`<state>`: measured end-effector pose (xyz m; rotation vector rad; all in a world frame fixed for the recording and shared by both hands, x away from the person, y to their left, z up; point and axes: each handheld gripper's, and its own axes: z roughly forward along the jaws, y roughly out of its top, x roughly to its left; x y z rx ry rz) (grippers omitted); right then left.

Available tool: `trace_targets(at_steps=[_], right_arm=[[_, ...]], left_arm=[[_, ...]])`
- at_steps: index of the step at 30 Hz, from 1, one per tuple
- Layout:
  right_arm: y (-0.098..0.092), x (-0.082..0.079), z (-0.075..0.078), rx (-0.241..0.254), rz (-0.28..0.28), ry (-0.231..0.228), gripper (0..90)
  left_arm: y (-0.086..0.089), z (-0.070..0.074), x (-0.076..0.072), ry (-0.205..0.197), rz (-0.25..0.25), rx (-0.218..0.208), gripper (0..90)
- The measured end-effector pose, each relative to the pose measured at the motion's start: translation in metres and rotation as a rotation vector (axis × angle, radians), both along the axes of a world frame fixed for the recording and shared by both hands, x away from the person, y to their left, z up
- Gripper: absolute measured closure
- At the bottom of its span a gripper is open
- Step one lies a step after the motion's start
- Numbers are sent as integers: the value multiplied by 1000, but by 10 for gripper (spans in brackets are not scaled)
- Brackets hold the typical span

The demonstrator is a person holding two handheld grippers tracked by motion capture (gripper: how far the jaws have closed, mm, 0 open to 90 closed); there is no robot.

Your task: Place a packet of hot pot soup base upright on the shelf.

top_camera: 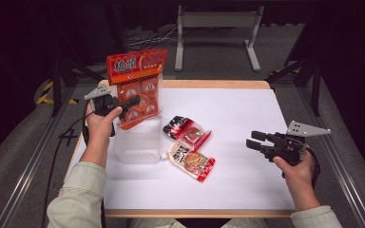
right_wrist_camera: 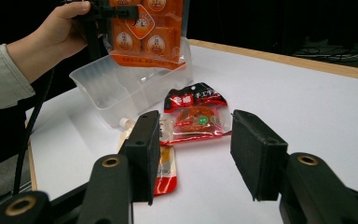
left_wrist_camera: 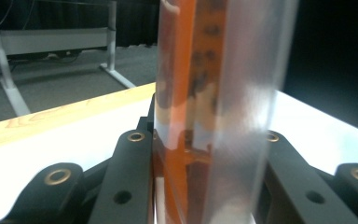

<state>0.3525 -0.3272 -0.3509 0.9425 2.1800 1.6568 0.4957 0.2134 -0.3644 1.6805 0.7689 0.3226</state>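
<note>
- Left gripper (top_camera: 132, 101) clamped on tall orange snack pack (top_camera: 138, 85), pack upright over clear plastic bin (top_camera: 138, 142) at worktop (top_camera: 247, 118) left edge.
- Lower straight down, bottom edge inside bin walls, pack kept vertical.
- Release only once pack rests on bin floor; otherwise likely to tip over rim.
- Right gripper (top_camera: 256, 141) jaws apart, empty, parked well right of two pouches (top_camera: 190, 147); next pick probably red pouch (right_wrist_camera: 196, 116).

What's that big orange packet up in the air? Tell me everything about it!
The big orange packet is a shiny plastic bag with a red header and rows of small wrapped snacks showing through. It hangs upright, its bottom edge just above the clear plastic box. The left tool pinches its side; nothing else touches it.
</note>
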Motion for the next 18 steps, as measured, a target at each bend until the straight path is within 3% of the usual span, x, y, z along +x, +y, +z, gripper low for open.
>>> trace_targets(at_steps=[3,7,12,18], right_arm=[[0,0,0,-1,1,1,531],[0,1,-1,-2,5,2,529],[2,1,-2,0,7,7,528],[2,1,-2,-3,11,3,523]], left_arm=[[-2,-2,0,43,5,72,710],[-5,-8,1,61,-9,78,711],[-13,-9,4,69,-13,124,711],[-10,-15,5,112,-16,111,710]])
